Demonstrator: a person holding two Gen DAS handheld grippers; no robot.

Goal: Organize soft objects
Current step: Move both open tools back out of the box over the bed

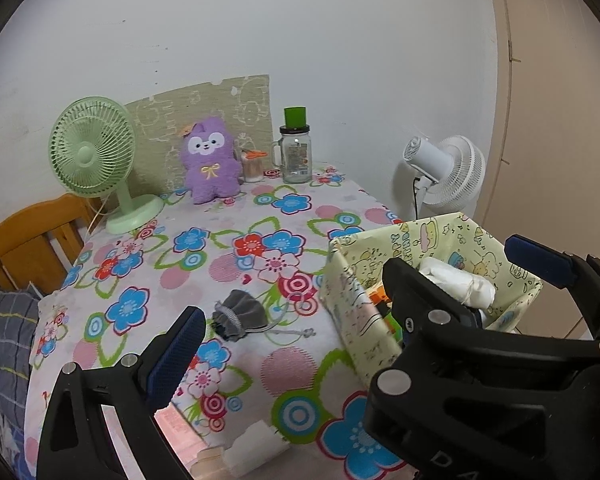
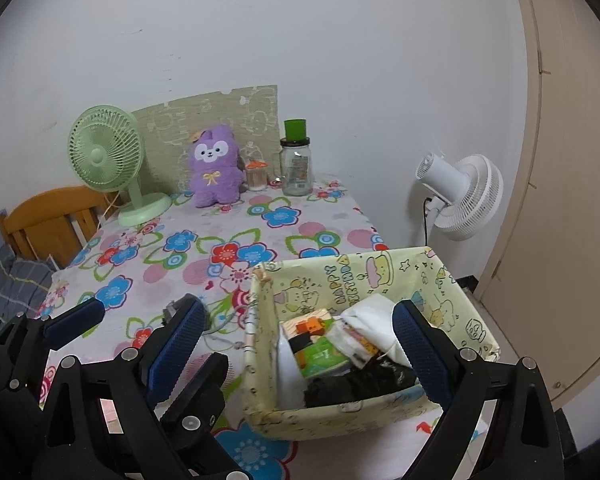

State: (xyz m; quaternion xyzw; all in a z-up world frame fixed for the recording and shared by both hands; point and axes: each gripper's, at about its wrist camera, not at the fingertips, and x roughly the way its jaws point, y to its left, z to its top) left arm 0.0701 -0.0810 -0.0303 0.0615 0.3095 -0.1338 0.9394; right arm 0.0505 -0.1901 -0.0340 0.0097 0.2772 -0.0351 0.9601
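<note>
The grey pouch (image 1: 240,316) lies on the cloth (image 1: 260,208), just beside the box (image 1: 344,292), at its 9 o'clock. It is judged the next thing to be lifted: the left gripper (image 1: 348,276), spread wide and empty, should be closed on the gathered neck, not the trailing cord. The pouch looks velvety and limp, the box fabric-sided and floppy. The right gripper (image 2: 300,340), likewise released, hangs over the box, where folded white cloth is seen.

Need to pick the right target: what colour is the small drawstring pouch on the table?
Grey, with a grey cord: the drawstring pouch shows best in the left wrist view.
</note>
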